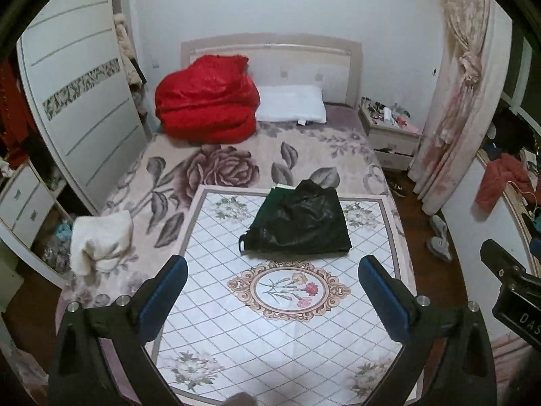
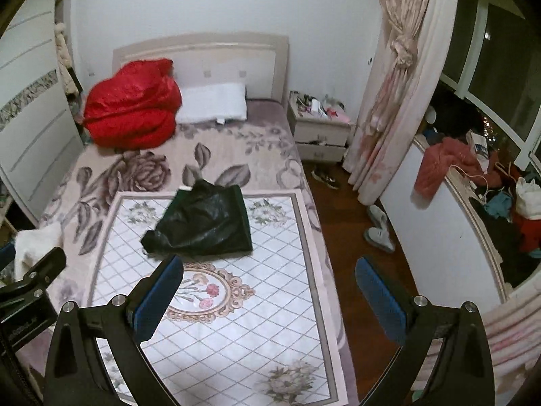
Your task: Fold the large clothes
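Note:
A black shiny garment (image 1: 299,221) lies folded into a rough rectangle on a white tiled-pattern mat (image 1: 270,321) on the bed. It also shows in the right wrist view (image 2: 203,223), on the same mat (image 2: 236,321). My left gripper (image 1: 272,270) is open and empty, held above the mat in front of the garment. My right gripper (image 2: 268,270) is open and empty, over the mat's right edge, nearer than the garment. A cream-white garment (image 1: 101,237) lies bunched at the bed's left edge.
A red quilt (image 1: 206,101) and a white pillow (image 1: 290,105) lie at the headboard. A wardrobe (image 1: 77,101) stands left. A nightstand (image 1: 389,132) and curtain (image 1: 463,101) are right. Slippers (image 2: 378,230) sit on the wood floor beside a cluttered counter (image 2: 473,203).

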Demonstrator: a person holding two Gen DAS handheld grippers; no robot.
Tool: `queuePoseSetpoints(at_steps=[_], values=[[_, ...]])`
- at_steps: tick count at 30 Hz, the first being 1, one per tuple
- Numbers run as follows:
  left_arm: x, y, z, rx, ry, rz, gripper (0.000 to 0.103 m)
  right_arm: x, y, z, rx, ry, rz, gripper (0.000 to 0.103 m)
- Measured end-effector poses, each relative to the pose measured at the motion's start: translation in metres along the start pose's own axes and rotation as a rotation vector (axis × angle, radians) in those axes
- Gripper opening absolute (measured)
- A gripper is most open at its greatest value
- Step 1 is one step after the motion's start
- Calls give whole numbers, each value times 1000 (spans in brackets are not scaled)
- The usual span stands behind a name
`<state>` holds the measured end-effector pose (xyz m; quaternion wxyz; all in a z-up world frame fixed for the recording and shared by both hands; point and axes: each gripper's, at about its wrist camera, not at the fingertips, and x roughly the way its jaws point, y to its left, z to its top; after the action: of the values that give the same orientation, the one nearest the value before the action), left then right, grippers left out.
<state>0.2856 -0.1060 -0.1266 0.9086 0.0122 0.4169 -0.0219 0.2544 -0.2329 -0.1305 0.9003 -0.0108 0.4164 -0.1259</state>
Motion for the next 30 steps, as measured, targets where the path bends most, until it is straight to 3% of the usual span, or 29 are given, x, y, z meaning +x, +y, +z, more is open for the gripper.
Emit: queuePoseSetpoints(at_steps=[10,30], values=[[-46,-7,10,2,5,5,103,-86,-13,10,-5,-50,48,103],[-67,-7,18,-1,51,17,103,-106,-9,30,-21,-24,84,103]])
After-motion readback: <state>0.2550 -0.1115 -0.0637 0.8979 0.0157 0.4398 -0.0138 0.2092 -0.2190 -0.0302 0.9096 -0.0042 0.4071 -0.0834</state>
